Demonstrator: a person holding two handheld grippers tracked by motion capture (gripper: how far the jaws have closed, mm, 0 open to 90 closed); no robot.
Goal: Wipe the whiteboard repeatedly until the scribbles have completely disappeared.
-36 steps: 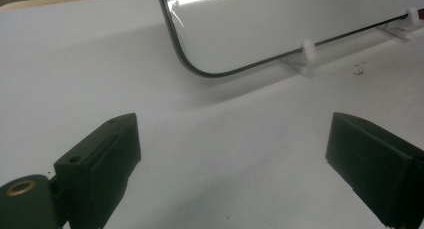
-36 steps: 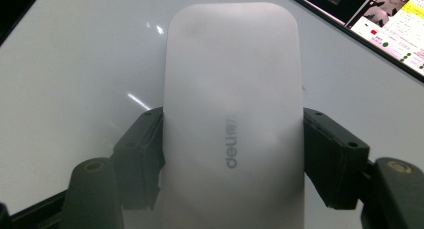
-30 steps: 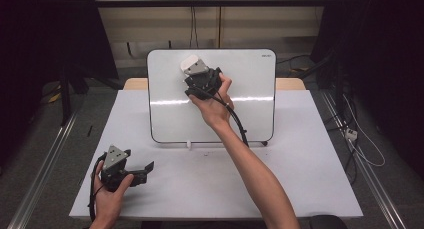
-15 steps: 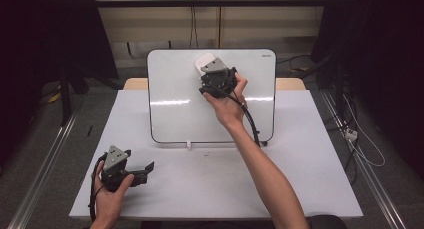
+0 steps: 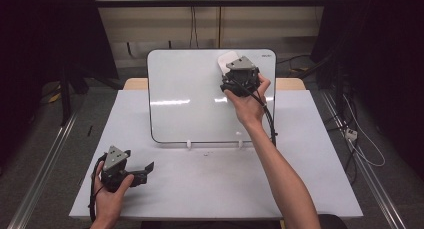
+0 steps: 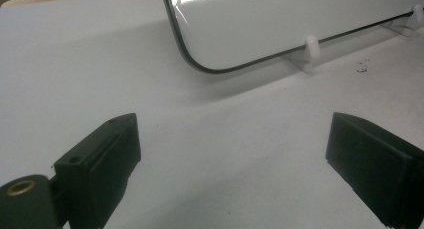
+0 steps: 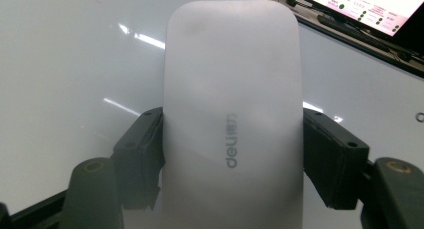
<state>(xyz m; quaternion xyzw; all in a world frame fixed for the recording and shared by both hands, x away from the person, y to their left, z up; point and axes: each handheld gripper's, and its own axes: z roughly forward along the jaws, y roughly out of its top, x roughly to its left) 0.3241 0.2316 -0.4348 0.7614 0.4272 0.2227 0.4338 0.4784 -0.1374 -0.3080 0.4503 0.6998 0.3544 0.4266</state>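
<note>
A white board (image 5: 190, 101) stands tilted on small clips at the back of the table. My right gripper (image 5: 231, 68) is held against its upper right part, shut on a white board eraser (image 5: 226, 60). In the right gripper view the eraser (image 7: 232, 114) sits flat on the board (image 7: 70, 64) with both jaws pressed on its sides. My left gripper (image 5: 146, 169) rests low near the table's front left, open and with nothing between its jaws. The left gripper (image 6: 232, 154) faces the board's lower corner (image 6: 200, 64).
The white table (image 5: 320, 159) reaches out on all sides of the board. Two white clips (image 5: 189, 144) hold the board's bottom edge. Cables and a metal rail (image 5: 367, 174) lie on the floor at the right. A few dark specks (image 6: 362, 66) lie near a clip.
My right gripper has slid the eraser rightward across the top of the board, from near its middle to its upper right. The left gripper has stayed put.
</note>
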